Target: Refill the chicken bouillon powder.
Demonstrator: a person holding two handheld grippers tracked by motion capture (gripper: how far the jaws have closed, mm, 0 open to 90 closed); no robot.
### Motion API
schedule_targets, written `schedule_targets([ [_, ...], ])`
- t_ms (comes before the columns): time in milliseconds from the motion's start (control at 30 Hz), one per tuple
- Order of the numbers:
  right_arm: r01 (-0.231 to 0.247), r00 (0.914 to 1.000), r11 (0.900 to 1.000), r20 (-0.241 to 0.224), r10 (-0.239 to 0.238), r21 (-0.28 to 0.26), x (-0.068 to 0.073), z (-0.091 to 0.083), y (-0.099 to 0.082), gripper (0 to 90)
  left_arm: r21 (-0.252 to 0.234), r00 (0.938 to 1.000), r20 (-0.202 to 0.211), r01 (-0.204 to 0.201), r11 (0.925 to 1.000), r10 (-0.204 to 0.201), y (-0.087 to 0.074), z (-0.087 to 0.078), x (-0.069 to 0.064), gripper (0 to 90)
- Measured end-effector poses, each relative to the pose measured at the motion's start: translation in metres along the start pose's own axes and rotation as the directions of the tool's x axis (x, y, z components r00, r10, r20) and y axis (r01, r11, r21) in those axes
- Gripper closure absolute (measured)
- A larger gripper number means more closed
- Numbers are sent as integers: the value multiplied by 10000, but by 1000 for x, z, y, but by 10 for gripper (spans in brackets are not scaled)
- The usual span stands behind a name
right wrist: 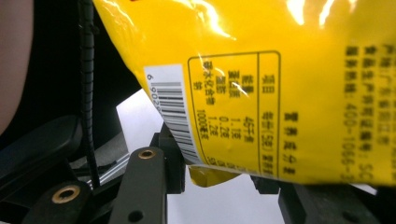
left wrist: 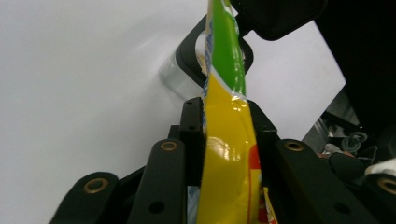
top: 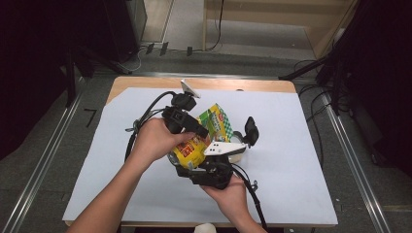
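At the table's centre, over the white sheet, a yellow-and-green snack bag is held up between both tools. The left gripper is clamped on the bag's thin edge, jaws nearly together. The right gripper pinches its lower corner, by the barcode. Judged step: a two-handed hold, likely before pulling the bag open; next calls for steady opposing tension. A clear container sits at one o'clock of the bag, close enough to be knocked.
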State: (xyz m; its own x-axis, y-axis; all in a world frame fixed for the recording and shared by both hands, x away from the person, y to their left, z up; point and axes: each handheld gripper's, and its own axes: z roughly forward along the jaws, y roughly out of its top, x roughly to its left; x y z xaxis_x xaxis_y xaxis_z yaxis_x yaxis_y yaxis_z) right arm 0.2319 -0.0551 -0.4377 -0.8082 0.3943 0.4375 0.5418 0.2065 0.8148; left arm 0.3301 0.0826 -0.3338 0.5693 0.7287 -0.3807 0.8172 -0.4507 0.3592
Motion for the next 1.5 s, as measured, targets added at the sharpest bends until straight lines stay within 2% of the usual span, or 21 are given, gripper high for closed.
schedule_targets([
  [167,37,9997,9996,243,-44,294,1,4,1,629,170,9992,-376,-142,9998,148,1,2,-2,783],
  [300,362,9975,9976,591,-397,597,4,7,1,600,235,9981,-597,-111,9997,125,0,4,-1,808],
  [533,803,9880,9905,1230,-939,1113,9,9,3,563,220,9970,-774,-42,9997,59,0,5,-1,829],
  [700,885,9833,9877,1469,-1073,1289,11,10,2,562,257,9968,-802,-30,9997,51,1,7,-2,834],
  [867,655,9890,9902,1235,-809,1234,8,8,3,611,353,9983,-589,-30,9994,51,2,8,0,834],
  [1033,280,9968,9956,727,-346,895,6,6,4,638,369,9995,-284,-97,9993,107,6,6,0,825],
  [1167,173,9984,9977,518,-208,655,4,4,6,645,454,10000,-61,41,9990,-38,9,6,2,808],
  [1333,57,9994,9987,349,-75,510,3,1,8,647,665,9988,256,404,9970,-421,14,7,9,777],
  [1500,-7,9999,9993,171,1,365,2,0,10,649,785,9981,168,577,9952,-592,19,7,10,766],
])
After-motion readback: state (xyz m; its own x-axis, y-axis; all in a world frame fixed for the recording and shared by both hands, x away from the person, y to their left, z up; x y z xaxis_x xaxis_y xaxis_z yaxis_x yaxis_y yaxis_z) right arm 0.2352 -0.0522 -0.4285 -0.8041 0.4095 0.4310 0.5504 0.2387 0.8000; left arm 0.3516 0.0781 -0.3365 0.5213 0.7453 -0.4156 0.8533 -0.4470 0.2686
